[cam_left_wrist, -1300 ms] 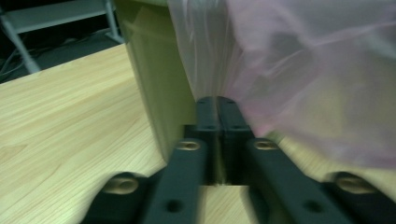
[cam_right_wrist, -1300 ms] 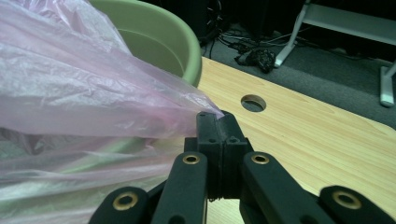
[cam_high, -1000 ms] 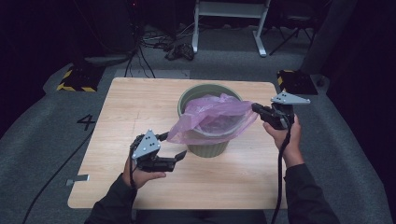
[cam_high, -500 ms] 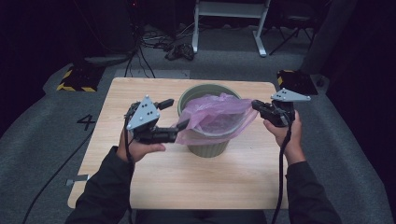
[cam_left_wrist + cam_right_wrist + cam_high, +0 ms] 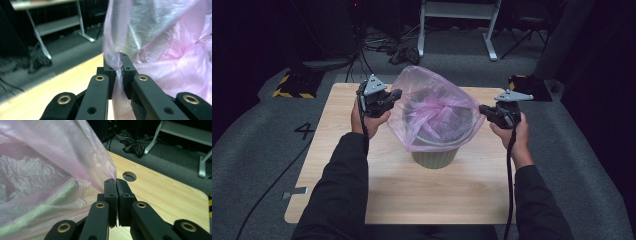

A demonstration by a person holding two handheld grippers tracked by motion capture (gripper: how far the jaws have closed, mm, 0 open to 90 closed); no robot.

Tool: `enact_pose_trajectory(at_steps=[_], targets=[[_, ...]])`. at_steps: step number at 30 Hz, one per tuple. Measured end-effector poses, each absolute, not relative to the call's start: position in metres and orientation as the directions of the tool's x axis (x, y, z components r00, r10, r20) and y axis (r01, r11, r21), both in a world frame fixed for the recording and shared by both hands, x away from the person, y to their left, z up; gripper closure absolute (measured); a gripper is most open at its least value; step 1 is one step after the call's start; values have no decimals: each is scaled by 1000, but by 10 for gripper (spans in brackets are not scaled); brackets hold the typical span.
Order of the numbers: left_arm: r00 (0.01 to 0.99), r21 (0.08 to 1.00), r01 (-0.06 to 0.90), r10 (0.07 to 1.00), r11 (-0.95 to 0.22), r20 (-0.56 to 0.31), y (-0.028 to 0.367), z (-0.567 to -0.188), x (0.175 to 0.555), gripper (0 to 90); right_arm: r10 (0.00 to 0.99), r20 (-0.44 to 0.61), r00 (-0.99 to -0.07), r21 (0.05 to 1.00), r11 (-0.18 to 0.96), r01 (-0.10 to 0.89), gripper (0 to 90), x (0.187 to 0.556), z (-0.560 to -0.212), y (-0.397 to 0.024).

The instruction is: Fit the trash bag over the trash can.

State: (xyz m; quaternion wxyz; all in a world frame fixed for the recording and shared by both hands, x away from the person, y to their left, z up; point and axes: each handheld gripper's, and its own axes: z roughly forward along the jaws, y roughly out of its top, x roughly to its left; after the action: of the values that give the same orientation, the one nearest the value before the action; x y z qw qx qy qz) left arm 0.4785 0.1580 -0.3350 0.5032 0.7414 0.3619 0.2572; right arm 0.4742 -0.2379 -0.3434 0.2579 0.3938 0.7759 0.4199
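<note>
While the green bin (image 5: 434,152) stands mid-desk (image 5: 337,195), the pink bag (image 5: 432,112) drapes over its rim; left tongs (image 5: 394,95), having just closed, pinch the bag's edge at nine o'clock, right tongs (image 5: 483,109) pinch it at three o'clock

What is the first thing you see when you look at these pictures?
The big pink plastic bag jumps out first, puffed up wide over the green bin in the middle of the wooden table. Next come the two black tools pinching it: the left tool grips the bag's edge on the left, having just closed on it, and the right tool holds the edge on the right, stretching the bag open between them.
</note>
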Motion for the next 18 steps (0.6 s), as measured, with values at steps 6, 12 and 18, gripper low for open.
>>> enact_pose_trajectory(at_steps=[6,12,18], targets=[[546,879,389,838,-276,22,156,-362,501,894,842,-33,-538,842,314,439,882,490,-356,-238],[568,831,453,823,-323,10,149,-386,507,895,839,7,-544,821,306,481,884,498,-370,-236],[621,794,496,782,-351,-42,150,-407,502,896,808,53,-587,800,318,510,895,496,-384,-236]])
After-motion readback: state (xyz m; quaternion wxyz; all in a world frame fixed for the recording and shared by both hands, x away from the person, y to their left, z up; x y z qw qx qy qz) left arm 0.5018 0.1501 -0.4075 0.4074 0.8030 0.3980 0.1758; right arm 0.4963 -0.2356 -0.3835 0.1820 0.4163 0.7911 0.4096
